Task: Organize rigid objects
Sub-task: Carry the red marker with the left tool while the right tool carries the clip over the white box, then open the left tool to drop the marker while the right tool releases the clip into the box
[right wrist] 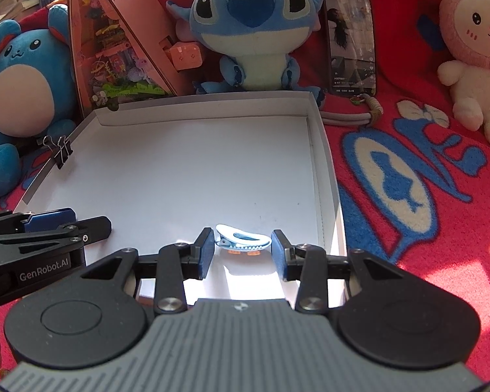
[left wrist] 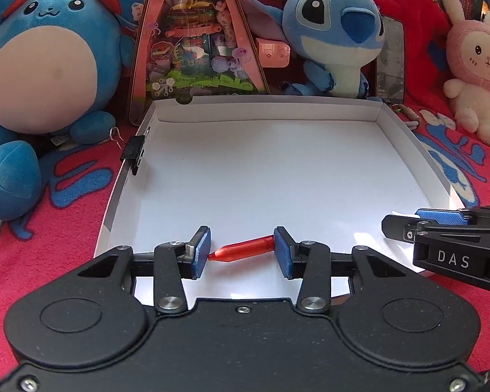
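Both jaws grip end-on: left gripper (left wrist: 241,250) holds red tube (left wrist: 245,248), right gripper (right wrist: 243,248) holds blue clip (right wrist: 243,241), low over tray (right wrist: 196,111), 6 o'clock edge. Placing step; next, release.

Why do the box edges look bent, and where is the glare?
Left wrist view: the fisheye lens bows the box walls outward; reflections wash over the toy pack behind it. Right wrist view: the same bowing; sunlight makes a bright patch on the box floor between the fingers, under the blue clip, and lights the blanket at right.
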A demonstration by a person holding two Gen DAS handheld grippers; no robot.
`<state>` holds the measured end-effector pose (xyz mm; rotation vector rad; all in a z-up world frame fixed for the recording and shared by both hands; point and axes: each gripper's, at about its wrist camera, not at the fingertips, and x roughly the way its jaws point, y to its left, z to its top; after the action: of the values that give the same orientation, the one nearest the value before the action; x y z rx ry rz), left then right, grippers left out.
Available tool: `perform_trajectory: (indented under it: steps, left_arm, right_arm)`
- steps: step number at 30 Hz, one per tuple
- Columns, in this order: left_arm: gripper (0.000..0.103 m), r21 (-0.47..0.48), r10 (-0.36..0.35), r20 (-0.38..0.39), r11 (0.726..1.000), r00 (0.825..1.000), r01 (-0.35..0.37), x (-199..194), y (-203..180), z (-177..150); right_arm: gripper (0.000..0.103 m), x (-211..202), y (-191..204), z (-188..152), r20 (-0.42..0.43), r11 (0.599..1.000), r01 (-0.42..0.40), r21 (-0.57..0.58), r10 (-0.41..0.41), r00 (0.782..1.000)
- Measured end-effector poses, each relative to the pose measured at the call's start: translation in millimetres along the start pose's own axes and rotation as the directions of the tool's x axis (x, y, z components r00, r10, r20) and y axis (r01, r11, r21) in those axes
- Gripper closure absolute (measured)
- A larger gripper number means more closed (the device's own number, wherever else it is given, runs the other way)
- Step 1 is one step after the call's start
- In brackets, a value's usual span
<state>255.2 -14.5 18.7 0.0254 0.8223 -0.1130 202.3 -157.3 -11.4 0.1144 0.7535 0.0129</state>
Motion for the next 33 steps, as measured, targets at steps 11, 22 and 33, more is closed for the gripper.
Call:
perform_trajectory:
  steps: [11,22,33]
  left_arm:
    - [0.062,0.002,0.004,0.008,1.000,1.000,-0.004,-0.4,-1.3,-0.5]
    - [0.057,-0.022,-0.014,0.011,1.000,1.000,0.014,-3.9,1.6,-3.6]
    - [0.035,-0.032,-0.012,0.069,0.999,0.998,0.014,-22.3,7.8,-9.7]
  right_arm:
    - [0.056,0.4,7.6,-4.9,0.016,0.999,0.031,-0.045,-0.030,0.999]
    - [0.036,-1.4,11.4,-8.2,0.027,0.999,0.023,-0.045,-0.022,0.999]
    - [0.027,-14.5,17.7,-15.0,0.057,0.997,0.005,-0.078,-0.001,0.998]
